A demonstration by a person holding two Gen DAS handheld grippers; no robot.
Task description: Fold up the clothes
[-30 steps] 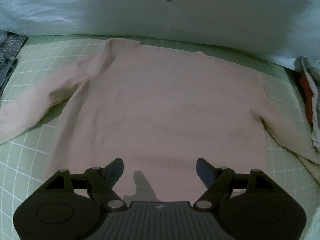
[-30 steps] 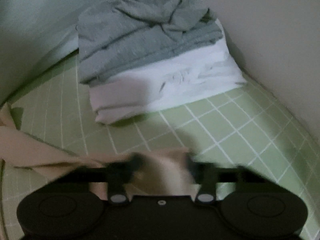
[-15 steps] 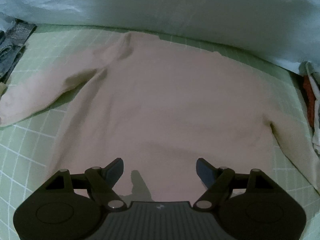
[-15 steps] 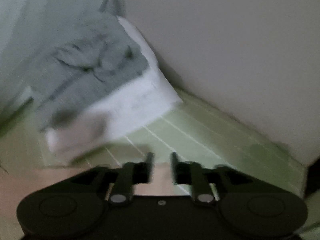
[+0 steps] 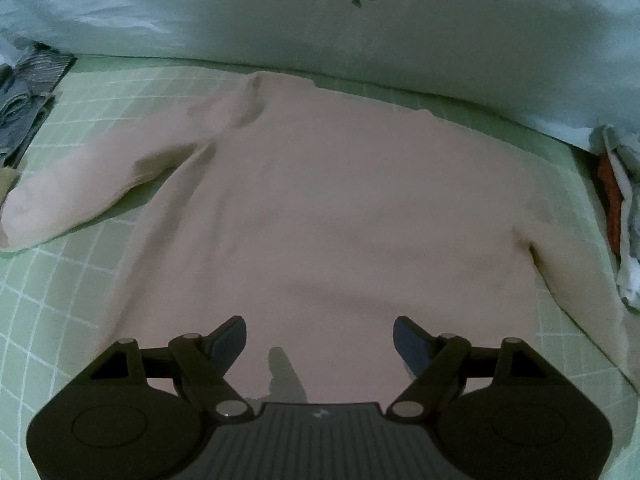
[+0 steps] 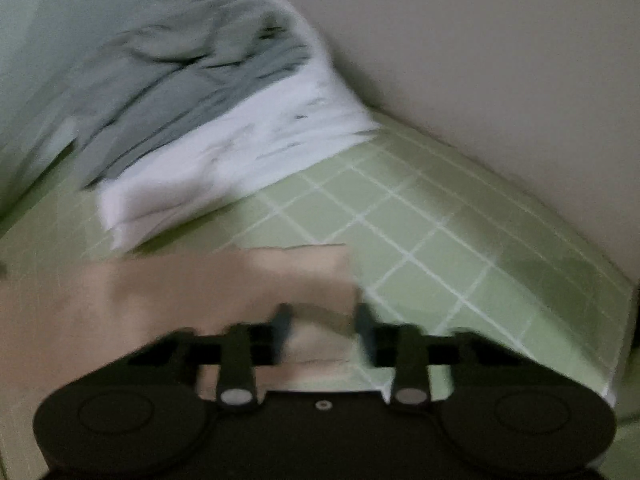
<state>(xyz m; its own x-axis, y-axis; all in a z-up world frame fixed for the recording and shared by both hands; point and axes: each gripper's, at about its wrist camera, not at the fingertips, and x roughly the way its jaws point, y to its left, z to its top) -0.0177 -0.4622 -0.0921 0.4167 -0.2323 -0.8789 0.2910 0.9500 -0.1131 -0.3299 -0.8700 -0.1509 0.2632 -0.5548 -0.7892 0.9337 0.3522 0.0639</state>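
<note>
Green grid bedsheet: pink sweater, folded stack.

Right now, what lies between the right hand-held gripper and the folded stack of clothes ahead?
In the right wrist view, the pink sweater's sleeve end under the right hand-held gripper, then bare green checked sheet up to the stack.

sweater on sheet | quilt behind | stack right
</note>
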